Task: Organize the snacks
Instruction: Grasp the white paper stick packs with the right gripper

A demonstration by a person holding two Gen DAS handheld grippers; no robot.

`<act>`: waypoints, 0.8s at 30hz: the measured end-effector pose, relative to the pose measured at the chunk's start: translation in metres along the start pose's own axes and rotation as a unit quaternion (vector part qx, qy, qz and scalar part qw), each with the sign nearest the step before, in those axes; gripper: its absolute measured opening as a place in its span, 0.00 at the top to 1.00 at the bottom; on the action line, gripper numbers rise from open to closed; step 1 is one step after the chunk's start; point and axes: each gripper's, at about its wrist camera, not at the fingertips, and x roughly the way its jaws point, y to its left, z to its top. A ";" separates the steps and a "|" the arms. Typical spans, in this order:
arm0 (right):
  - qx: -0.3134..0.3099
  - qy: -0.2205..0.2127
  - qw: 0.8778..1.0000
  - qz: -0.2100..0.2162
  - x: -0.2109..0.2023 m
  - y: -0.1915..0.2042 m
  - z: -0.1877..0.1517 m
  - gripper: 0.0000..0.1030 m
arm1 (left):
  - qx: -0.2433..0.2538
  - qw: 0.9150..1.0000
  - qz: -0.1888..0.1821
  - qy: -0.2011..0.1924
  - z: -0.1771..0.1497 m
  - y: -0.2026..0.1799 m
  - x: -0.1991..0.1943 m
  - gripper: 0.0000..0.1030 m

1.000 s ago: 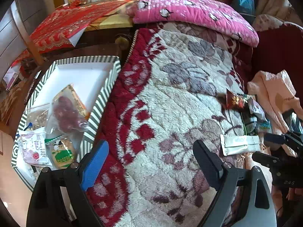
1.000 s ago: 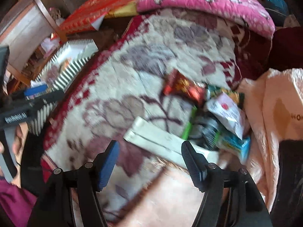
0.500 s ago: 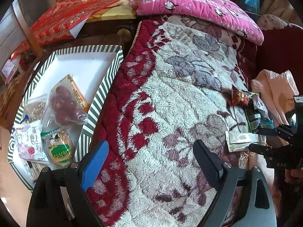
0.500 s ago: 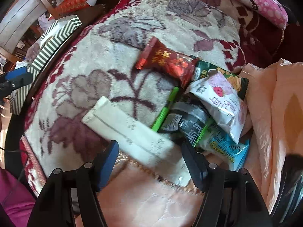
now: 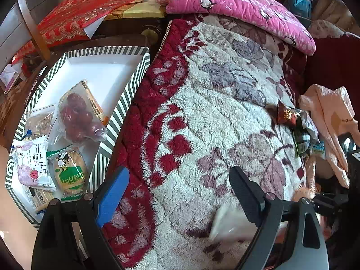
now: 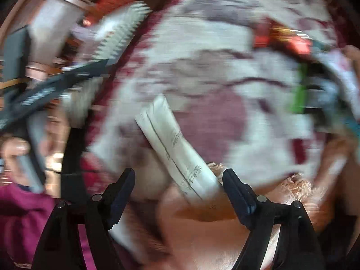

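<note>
1. While my left tongs (image 5: 177,193) hang wide open and empty over the blanket (image 5: 220,117), the striped box (image 5: 126,94) at its left edge holds several snack packs.
2. My right tongs (image 6: 178,191) gape around the white packet (image 6: 175,150), not gripping; the view is blurred.
3. Loose snacks (image 5: 299,126) lie along the blanket's right edge.

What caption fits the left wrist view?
Open left gripper hovers over floral blanket, striped snack box alongside.
</note>
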 end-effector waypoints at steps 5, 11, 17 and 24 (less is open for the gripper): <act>-0.041 -0.020 0.997 -0.063 0.004 0.025 0.005 0.18 | -0.002 1.000 0.005 -0.004 -0.002 0.006 -0.005 0.13; -0.216 0.002 0.966 -0.140 0.009 0.067 -0.003 0.18 | -0.019 1.000 0.003 0.001 -0.002 0.018 -0.003 0.13; -0.309 0.080 0.936 -0.148 0.046 0.073 -0.002 0.18 | -0.027 1.000 0.005 0.002 -0.004 0.025 -0.004 0.13; -0.273 0.102 0.947 -0.137 0.063 0.060 0.014 0.46 | -0.039 0.999 0.009 0.005 -0.001 0.033 -0.001 0.13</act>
